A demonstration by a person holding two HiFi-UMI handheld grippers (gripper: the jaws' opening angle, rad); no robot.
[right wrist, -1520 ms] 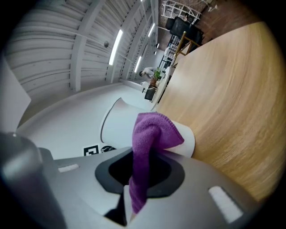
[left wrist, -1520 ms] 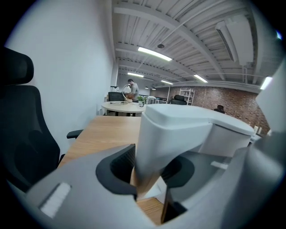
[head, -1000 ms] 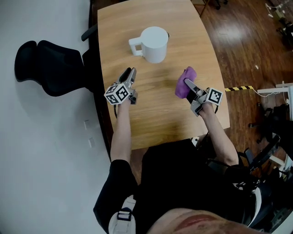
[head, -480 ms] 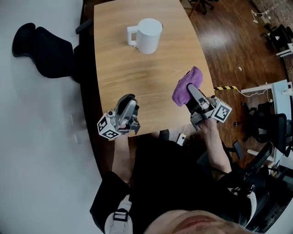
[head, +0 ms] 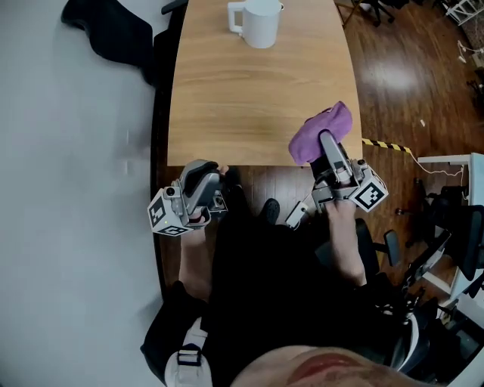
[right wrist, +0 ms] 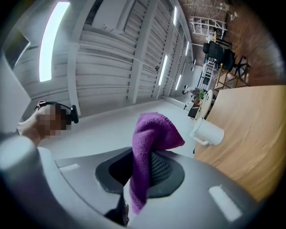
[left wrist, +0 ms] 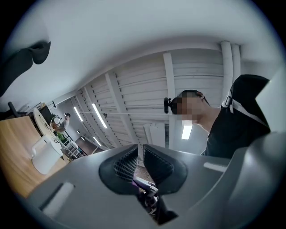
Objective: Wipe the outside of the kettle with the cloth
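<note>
While well apart from the kettle (head: 261,21), purple cloth (head: 331,122) in right gripper (head: 327,140).

Left claw (head: 201,172) closed, right claw (head: 327,143) tight on cloth (head: 334,121), both upturned.

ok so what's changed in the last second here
Both grippers pulled back toward the person, to the table's near edge: the left gripper, jaws now shut and empty, and the right gripper, which kept its grip on the purple cloth. The kettle stayed put on the table, untouched.
</note>
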